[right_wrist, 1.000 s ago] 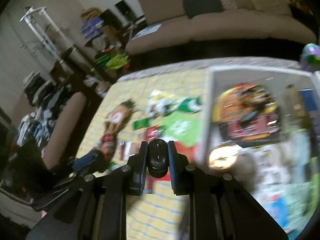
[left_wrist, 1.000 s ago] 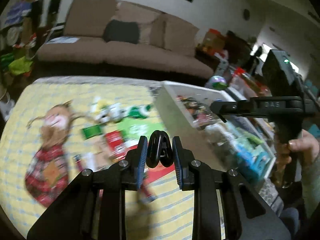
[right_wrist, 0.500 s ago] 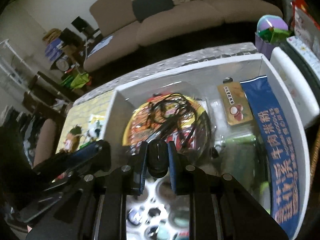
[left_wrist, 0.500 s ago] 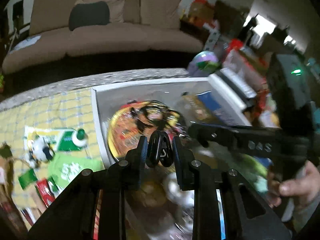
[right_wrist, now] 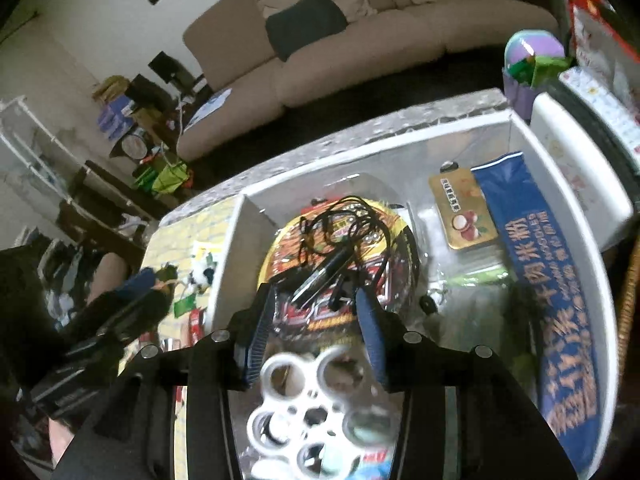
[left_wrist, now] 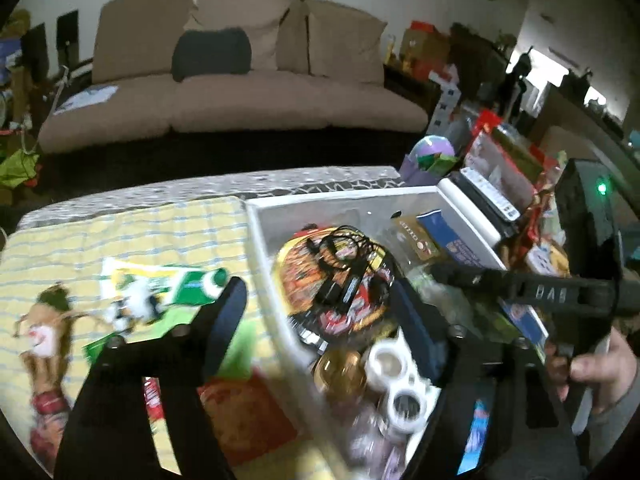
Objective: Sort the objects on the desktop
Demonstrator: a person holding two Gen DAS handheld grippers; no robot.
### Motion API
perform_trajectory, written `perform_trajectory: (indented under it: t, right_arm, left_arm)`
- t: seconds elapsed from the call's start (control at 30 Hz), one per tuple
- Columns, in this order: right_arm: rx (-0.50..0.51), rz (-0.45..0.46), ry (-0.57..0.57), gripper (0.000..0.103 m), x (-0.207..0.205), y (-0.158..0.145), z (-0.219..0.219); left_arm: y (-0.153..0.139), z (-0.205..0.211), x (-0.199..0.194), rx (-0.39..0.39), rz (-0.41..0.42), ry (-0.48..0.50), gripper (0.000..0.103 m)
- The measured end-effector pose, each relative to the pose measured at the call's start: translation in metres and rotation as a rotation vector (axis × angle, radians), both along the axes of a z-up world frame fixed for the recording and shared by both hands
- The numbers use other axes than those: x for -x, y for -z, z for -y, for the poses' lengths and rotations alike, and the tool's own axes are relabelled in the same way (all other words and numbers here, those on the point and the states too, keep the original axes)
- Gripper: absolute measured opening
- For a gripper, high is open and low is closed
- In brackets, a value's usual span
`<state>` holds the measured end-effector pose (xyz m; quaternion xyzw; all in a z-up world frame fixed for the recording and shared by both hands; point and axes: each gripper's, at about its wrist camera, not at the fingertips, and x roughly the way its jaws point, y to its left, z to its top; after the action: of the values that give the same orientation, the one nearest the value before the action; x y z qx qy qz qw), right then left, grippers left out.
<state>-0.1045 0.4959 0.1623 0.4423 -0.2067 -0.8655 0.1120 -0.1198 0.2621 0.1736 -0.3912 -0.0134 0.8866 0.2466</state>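
Left wrist view: the left gripper (left_wrist: 320, 320) hangs over the left wall of a white bin (left_wrist: 340, 199), its jaws opening and already wide apart, nothing pinched between them. One finger (left_wrist: 224, 320) sits at 9 o'clock above the yellow cloth (left_wrist: 120, 232); the other is inside the bin. A noodle bowl (left_wrist: 332, 292) with a black cable (left_wrist: 344, 256) heaped on it lies at the centre, and white rings (left_wrist: 390, 364) lie at 5 o'clock.

Right wrist view: the right gripper (right_wrist: 316, 328) is above the bin's middle, its jaws opening with a clear gap and no object gripped. The cable and bowl show just beyond the fingertips. A blue packet (right_wrist: 540, 280) lies at 3 o'clock, a small gold tin (right_wrist: 460, 212) at 1 o'clock.
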Motion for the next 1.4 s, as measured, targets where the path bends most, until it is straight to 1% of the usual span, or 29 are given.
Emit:
perform_trajectory:
  t: [0.03, 0.07, 0.1, 0.17, 0.2, 0.27, 0.33, 0.4, 0.53, 0.67, 0.73, 0.77, 0.8, 0.87, 0.97, 1.03, 1.07, 1.1, 1.13, 1.23, 1.33, 1.4]
  right_arm:
    - [-0.006, -0.011, -0.006, 0.049, -0.007, -0.005, 0.003]
    - [-0.012, -0.021, -0.016, 0.053, -0.013, -0.011, 0.008]
    - [-0.016, -0.037, -0.03, 0.056, -0.024, -0.018, 0.014]
    - [-0.014, -0.058, -0.049, 0.059, -0.035, -0.025, 0.023]
    - [-0.011, -0.069, -0.066, 0.059, -0.044, -0.03, 0.031]
    - [-0.014, -0.085, -0.096, 0.059, -0.056, -0.036, 0.047]
    - [-0.018, -0.09, -0.123, 0.059, -0.062, -0.039, 0.066]
    - [-0.017, -0.092, -0.159, 0.059, -0.07, -0.041, 0.089]
    - [-0.018, -0.088, -0.209, 0.059, -0.077, -0.039, 0.129]
    - [0.0, -0.085, -0.237, 0.059, -0.082, -0.037, 0.156]
    - [0.003, -0.087, -0.248, 0.059, -0.084, -0.037, 0.163]
    - [0.002, -0.088, -0.253, 0.059, -0.085, -0.037, 0.166]
    - [0.0, -0.09, -0.257, 0.059, -0.086, -0.038, 0.167]
    - [-0.006, -0.087, -0.266, 0.059, -0.087, -0.037, 0.169]
    - [-0.021, -0.089, -0.277, 0.059, -0.087, -0.033, 0.169]
    - [-0.029, -0.086, -0.281, 0.059, -0.086, -0.03, 0.167]
    - [-0.034, -0.082, -0.285, 0.059, -0.084, -0.027, 0.167]
    - [-0.033, -0.078, -0.287, 0.059, -0.082, -0.024, 0.166]
    - [-0.03, -0.074, -0.289, 0.059, -0.082, -0.022, 0.165]
    - [-0.018, -0.059, -0.291, 0.059, -0.08, -0.012, 0.163]
    - [-0.015, -0.047, -0.295, 0.059, -0.079, -0.004, 0.163]
    - [-0.014, -0.046, -0.296, 0.059, -0.081, -0.003, 0.164]
  left_arm:
    - [-0.004, 0.01, -0.008, 0.012, -0.011, -0.004, 0.085]
    - [-0.009, 0.021, -0.017, 0.027, -0.022, -0.011, 0.093]
    - [-0.013, 0.039, -0.03, 0.046, -0.042, -0.027, 0.097]
    - [-0.017, 0.068, -0.047, 0.054, -0.054, -0.058, 0.1]
    - [-0.017, 0.09, -0.059, 0.048, -0.056, -0.085, 0.1]
    - [-0.014, 0.116, -0.074, 0.04, -0.054, -0.117, 0.101]
    - [-0.006, 0.141, -0.089, 0.036, -0.04, -0.149, 0.101]
    - [0.007, 0.16, -0.102, 0.009, -0.014, -0.17, 0.101]
    - [0.034, 0.17, -0.115, -0.01, 0.015, -0.162, 0.101]
    - [0.068, 0.147, -0.107, 0.014, 0.042, -0.113, 0.1]
    - [0.087, 0.129, -0.095, 0.055, 0.051, -0.081, 0.097]
    - [0.097, 0.119, -0.086, 0.087, 0.053, -0.074, 0.092]
    - [0.105, 0.112, -0.079, 0.107, 0.056, -0.069, 0.084]
    - [0.121, 0.101, -0.063, 0.14, 0.073, -0.064, 0.079]
    - [0.138, 0.094, -0.048, 0.147, 0.092, -0.052, 0.078]
    - [0.148, 0.09, -0.041, 0.151, 0.095, -0.041, 0.067]
    - [0.151, 0.088, -0.039, 0.146, 0.101, -0.035, 0.045]
    - [0.156, 0.087, -0.036, 0.149, 0.119, -0.029, 0.021]
    - [0.16, 0.086, -0.034, 0.147, 0.132, -0.023, 0.021]
    - [0.162, 0.09, -0.034, 0.119, 0.13, -0.021, 0.02]
    - [0.154, 0.099, -0.039, 0.113, 0.117, -0.036, 0.02]
    - [0.143, 0.108, -0.047, 0.11, 0.096, -0.048, 0.019]
